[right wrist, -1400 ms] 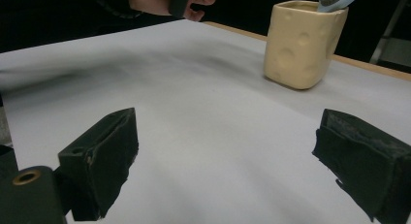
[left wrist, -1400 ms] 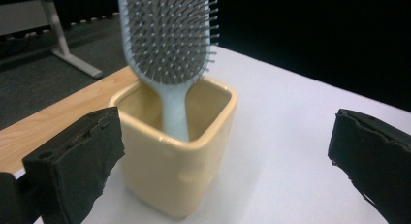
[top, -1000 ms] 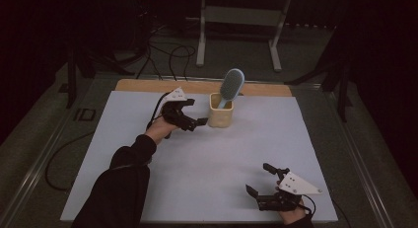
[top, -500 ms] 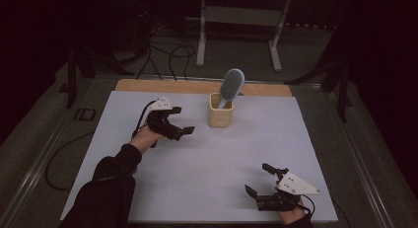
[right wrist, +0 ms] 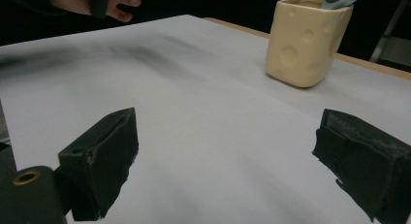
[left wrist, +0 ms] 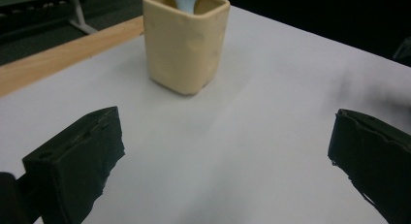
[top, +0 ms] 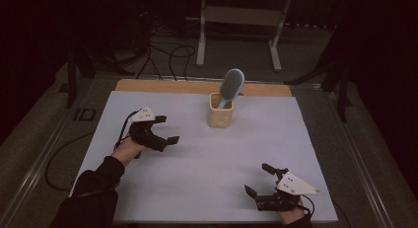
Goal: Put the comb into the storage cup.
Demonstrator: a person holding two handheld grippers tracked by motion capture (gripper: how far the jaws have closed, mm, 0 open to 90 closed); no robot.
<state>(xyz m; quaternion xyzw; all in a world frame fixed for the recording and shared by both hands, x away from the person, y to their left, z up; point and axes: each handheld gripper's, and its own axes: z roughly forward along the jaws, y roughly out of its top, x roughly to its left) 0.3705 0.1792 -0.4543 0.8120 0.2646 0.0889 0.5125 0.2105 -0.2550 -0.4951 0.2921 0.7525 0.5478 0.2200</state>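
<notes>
A cream square cup [top: 220,110] [left wrist: 185,37] [right wrist: 307,39] stands at the back middle of the white table sheet [top: 207,164]. A blue-grey hairbrush [top: 231,85] stands in it, head up, leaning right. My left gripper [top: 166,130] hovers left of the cup, open, with nothing between its jaws; its own view [left wrist: 225,161] looks at the cup from a short way off. My right gripper [top: 260,178] rests near the front right edge, open and empty, with its jaws [right wrist: 232,170] wide apart over bare sheet.
A wooden strip [top: 197,86] borders the sheet's far edge. Beyond it stands a metal stand [top: 239,20] with cables on the dark floor. A cable [top: 54,164] trails off the table's left side. A hand [right wrist: 104,3] shows far off in the right gripper view.
My left gripper has drawn back from the cup, moving left and toward the front. The right gripper has stayed in place.
</notes>
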